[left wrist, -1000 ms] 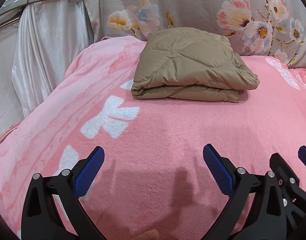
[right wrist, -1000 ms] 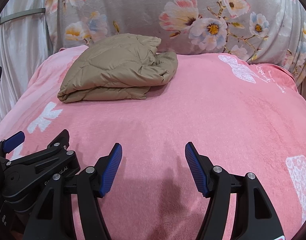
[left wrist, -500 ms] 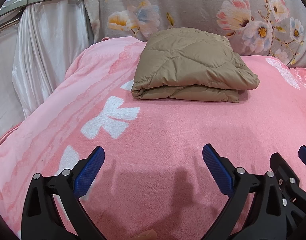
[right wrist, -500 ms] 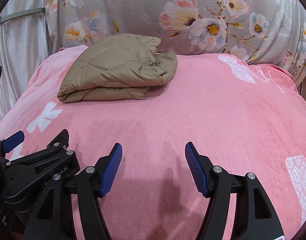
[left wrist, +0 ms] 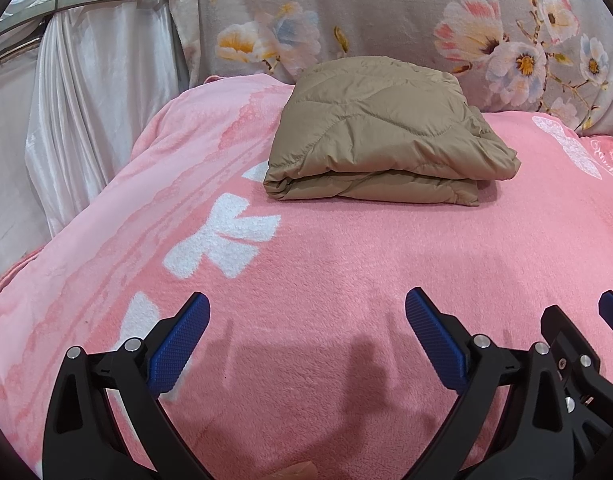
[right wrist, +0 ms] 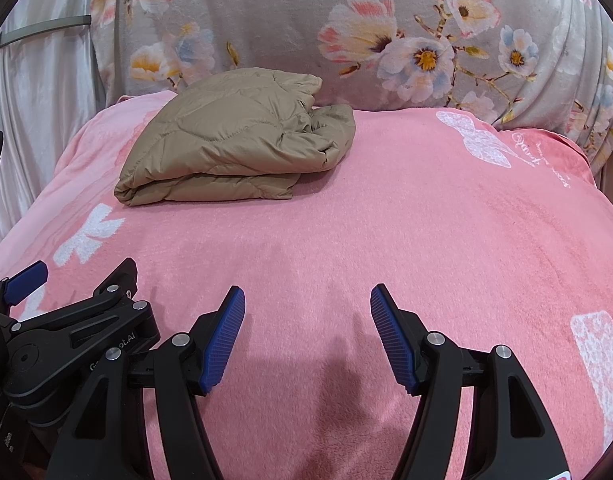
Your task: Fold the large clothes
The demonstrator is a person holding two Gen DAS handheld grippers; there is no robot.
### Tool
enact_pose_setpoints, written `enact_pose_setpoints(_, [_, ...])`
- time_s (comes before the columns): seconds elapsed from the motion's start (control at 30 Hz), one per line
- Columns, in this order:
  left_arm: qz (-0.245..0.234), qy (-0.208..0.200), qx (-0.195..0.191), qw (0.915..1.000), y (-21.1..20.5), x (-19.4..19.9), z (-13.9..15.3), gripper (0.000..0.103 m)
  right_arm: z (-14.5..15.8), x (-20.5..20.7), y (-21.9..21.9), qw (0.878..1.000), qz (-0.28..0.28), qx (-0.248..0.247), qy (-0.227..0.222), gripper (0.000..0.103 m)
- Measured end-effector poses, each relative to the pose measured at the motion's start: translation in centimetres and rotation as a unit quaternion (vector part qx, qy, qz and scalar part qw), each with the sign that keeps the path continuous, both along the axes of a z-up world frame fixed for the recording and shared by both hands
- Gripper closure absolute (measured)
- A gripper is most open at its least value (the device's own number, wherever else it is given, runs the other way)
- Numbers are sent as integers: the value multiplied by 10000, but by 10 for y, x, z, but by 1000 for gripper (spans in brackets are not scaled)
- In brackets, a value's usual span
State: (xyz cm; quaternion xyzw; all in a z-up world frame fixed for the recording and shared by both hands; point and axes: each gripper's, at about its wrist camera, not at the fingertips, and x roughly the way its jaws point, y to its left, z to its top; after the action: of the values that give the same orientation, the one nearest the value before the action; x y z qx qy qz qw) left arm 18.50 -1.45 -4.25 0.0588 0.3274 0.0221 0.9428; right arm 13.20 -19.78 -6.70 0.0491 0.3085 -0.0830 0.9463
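Fleecy pink blanket (left wrist: 346, 264) | quilted tan jacket (left wrist: 382, 136) folded | both jaws spread, empty

The folded quilted jacket (right wrist: 234, 140) lies on the bed blanket (right wrist: 386, 220), ahead-left of the right tool (right wrist: 307, 336); the floral blanket (right wrist: 306, 20) is behind it.

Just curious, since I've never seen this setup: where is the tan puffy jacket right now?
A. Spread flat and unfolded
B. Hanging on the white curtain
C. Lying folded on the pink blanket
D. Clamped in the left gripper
C: the jacket lies folded on the pink blanket, touching neither gripper.
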Motion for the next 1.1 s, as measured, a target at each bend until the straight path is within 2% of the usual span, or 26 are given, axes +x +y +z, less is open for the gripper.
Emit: enact_pose_setpoints(1.1, [23,-17,1,10000,-3,-2,1,8,0,0,-1,10000,-4,-29,-16,39])
